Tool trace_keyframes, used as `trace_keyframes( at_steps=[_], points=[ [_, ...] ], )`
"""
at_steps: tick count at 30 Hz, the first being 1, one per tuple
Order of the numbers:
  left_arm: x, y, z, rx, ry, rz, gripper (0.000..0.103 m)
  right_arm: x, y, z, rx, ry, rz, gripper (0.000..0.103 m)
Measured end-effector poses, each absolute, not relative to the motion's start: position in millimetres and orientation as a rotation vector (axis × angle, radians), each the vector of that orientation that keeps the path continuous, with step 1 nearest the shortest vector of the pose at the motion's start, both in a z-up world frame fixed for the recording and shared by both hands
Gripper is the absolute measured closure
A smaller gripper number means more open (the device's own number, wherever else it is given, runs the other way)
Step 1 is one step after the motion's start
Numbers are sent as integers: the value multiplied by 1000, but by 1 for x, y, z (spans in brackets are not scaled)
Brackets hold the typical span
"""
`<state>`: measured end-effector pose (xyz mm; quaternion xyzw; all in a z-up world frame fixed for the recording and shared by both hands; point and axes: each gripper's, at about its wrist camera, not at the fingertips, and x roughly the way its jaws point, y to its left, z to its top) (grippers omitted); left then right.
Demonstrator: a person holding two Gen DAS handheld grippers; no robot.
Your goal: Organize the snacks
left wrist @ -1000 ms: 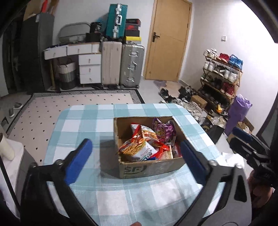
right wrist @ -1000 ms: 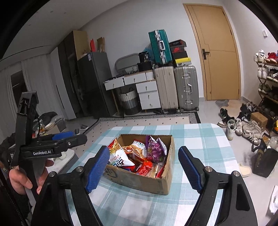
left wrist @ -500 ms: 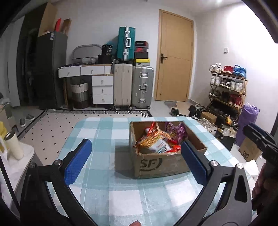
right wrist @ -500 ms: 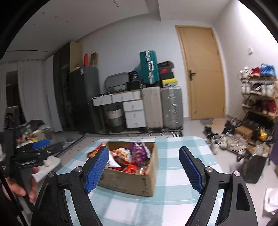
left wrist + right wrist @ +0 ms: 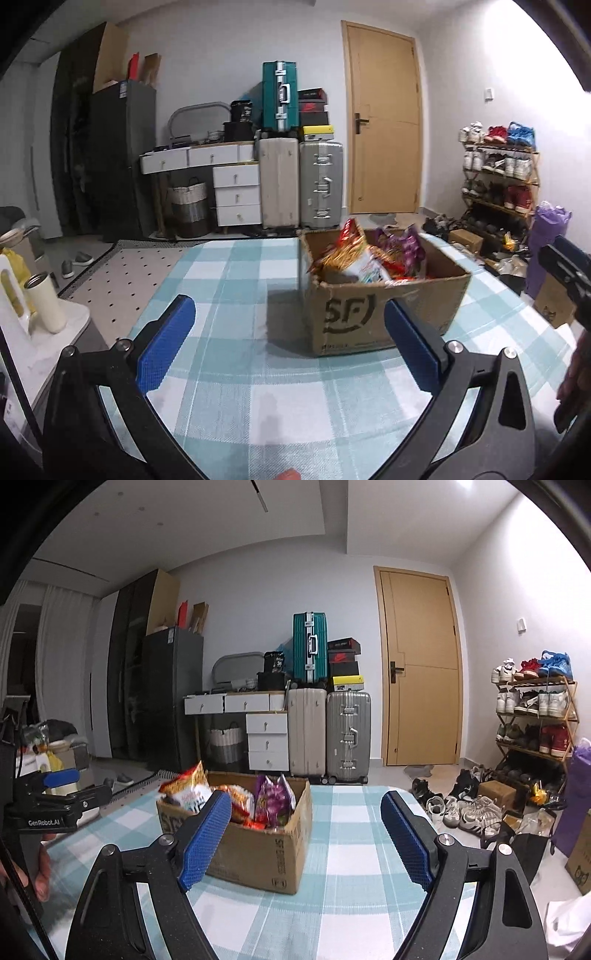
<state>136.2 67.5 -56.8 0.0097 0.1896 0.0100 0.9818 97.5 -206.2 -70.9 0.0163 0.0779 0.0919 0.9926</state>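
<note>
A brown cardboard box (image 5: pixel 384 310) marked SF stands on the table with the blue-and-white checked cloth (image 5: pixel 236 280). It holds several snack bags (image 5: pixel 365 254), orange, red and purple. My left gripper (image 5: pixel 291 343) is open and empty, low over the cloth, just left of and before the box. My right gripper (image 5: pixel 306 838) is open and empty, in front of the box (image 5: pixel 258 849), with snack bags (image 5: pixel 236 794) showing above its rim. The left gripper also shows in the right wrist view (image 5: pixel 55 797) at far left.
Suitcases (image 5: pixel 299 184), white drawers (image 5: pixel 236 195) and a door (image 5: pixel 384 125) stand at the back. A shoe rack (image 5: pixel 498 184) and scattered shoes (image 5: pixel 458 808) lie to the right. A white side stand with a cup (image 5: pixel 44 302) is left of the table.
Both grippers have dropped lower and levelled out, so the box now appears from the side instead of from above. Both stay open and empty.
</note>
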Motion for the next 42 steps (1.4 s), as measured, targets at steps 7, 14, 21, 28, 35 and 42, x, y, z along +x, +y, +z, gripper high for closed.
trace_keyframes(
  at_steps=[7, 14, 21, 28, 35, 42],
  points=[
    [139, 67, -79, 37, 380, 63, 1, 101, -210, -89, 58, 182, 199, 18],
    [144, 72, -103, 28, 350, 80, 1, 108, -209, -100, 61, 230, 203, 18],
    [143, 77, -108, 0, 333, 85, 1, 123, -201, -106, 27, 297, 189, 15],
    [140, 80, -102, -4, 329, 94, 1, 124, -198, -109, 13, 294, 189, 11],
    [140, 78, -100, 2, 326, 91, 1, 125, -198, -109, 13, 292, 188, 3],
    [139, 80, -99, 6, 325, 93, 1, 125, -198, -109, 14, 292, 187, 3]
  ],
)
